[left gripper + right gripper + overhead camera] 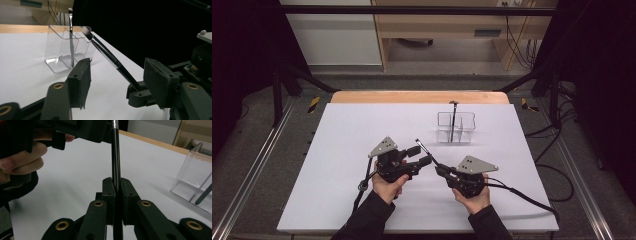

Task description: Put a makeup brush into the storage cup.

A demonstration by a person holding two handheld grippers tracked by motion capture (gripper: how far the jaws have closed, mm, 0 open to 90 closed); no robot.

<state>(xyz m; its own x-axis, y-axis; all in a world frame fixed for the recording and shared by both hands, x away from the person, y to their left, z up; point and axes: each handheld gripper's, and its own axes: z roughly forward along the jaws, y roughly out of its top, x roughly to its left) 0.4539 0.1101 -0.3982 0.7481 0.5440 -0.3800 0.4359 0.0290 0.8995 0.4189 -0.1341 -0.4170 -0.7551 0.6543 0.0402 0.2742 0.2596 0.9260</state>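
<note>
Right tool (439,169) is gripping a makeup brush (426,151), tip angling up-left. Left tool (422,155) is sitting part-open around it. Clear organizer (456,127) is standing beyond on the tabletop (362,130).

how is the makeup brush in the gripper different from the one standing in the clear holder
The held brush is clamped by its handle in the right gripper and leans at a slant above the table; the brush in the holder stands nearly upright inside the clear holder, touched by neither gripper. The held brush shows a pale tuft on a silver collar up close; the standing one's tip looks smaller, being farther off. Both are slim, with dark handles and bristles pointing up.
</note>
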